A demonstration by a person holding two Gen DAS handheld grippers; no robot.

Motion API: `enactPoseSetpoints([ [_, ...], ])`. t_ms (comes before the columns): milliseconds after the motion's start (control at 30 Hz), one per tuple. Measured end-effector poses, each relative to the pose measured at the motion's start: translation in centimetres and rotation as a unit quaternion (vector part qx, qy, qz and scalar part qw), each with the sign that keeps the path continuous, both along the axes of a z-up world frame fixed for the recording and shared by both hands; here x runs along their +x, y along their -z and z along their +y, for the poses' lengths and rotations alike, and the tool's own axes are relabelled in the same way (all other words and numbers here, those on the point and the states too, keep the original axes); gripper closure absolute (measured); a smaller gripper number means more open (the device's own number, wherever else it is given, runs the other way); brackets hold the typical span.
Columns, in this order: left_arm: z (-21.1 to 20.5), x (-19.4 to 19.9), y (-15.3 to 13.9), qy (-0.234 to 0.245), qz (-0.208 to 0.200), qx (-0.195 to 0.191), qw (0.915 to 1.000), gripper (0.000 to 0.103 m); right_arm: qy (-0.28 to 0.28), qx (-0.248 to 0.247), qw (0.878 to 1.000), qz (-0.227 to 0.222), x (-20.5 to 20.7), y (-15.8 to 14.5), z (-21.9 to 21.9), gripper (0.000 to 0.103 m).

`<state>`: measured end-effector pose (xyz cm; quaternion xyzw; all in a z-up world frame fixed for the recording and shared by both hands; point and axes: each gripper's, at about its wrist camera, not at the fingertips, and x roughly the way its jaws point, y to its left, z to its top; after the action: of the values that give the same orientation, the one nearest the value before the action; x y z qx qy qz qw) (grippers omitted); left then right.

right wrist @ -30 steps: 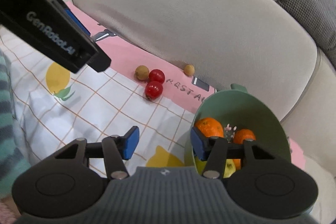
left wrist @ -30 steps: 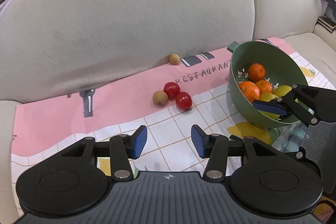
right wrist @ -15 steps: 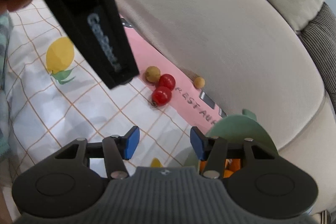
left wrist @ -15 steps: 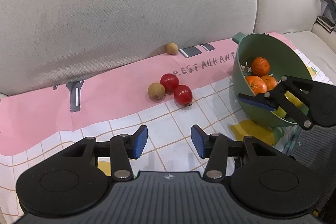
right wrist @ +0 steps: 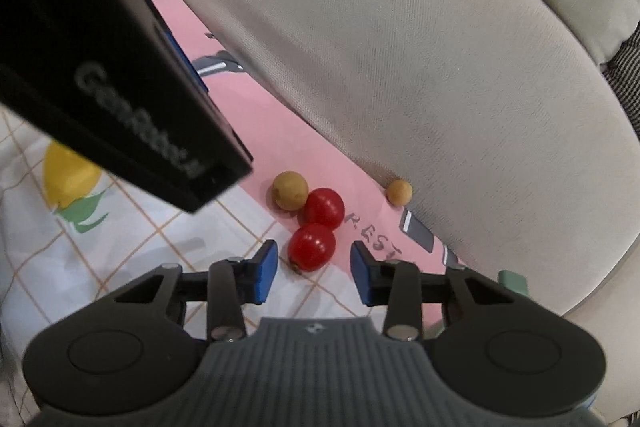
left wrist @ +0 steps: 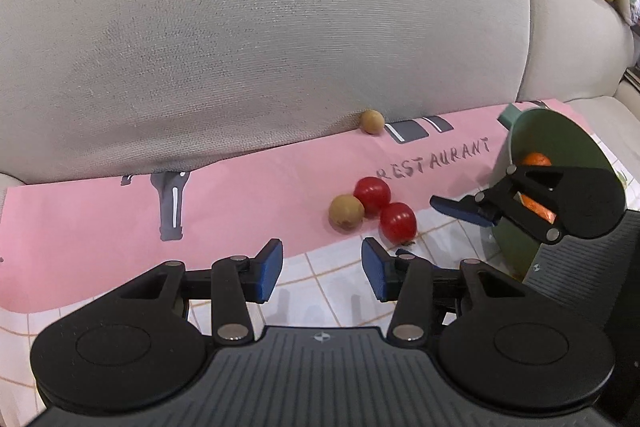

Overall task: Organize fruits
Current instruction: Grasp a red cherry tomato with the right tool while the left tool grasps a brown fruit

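We have four loose fruits on the pink band of the printed cloth (left wrist: 120,219): two red fruits touching each other, a brown one touching the upper red one, and a smaller brown ball (left wrist: 372,121) lying alone against the sofa back (left wrist: 260,27). The green bowl (left wrist: 568,135), at the right edge of the left wrist view, is tipped and already shows oranges (left wrist: 536,159) inside.

Our right gripper (right wrist: 312,267) has its jaws closing around the nearer red fruit (right wrist: 312,247), low in the middle of its own view. The pads are not yet on the skin; a gap shows on both sides. In the left wrist view it reaches in from the right, in front of the bowl.

Our left gripper (left wrist: 322,269) is partly open and closing a little, with nothing between its pads, only cloth below.

What could go wrong: the red fruit is round and smooth, so uneven pad contact could squirt it forward into the other red fruit (right wrist: 324,207) and the brown fruit (right wrist: 290,190), scattering all three. We judge the pads may sit slightly short of its middle, though the fisheye bend makes that hard to tell. The two grippers are near each other and might collide.
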<state>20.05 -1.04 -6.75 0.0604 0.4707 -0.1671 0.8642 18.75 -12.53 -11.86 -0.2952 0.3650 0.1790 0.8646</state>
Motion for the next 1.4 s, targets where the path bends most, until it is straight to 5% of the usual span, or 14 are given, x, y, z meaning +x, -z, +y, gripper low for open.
enactPoseSetpoints([
  [800,-1.5,4.4,4.6,0.034,0.029,-0.034,0.9984,0.051,0.050,0.040,0.997,0.047,3.2,2.0,-1.4,0.077],
  [1400,-2.1,5.1,5.3,0.030,0.032,-0.035,0.9984,0.072,0.048,0.048,0.997,0.040,2.8,1.4,-1.4,0.078],
])
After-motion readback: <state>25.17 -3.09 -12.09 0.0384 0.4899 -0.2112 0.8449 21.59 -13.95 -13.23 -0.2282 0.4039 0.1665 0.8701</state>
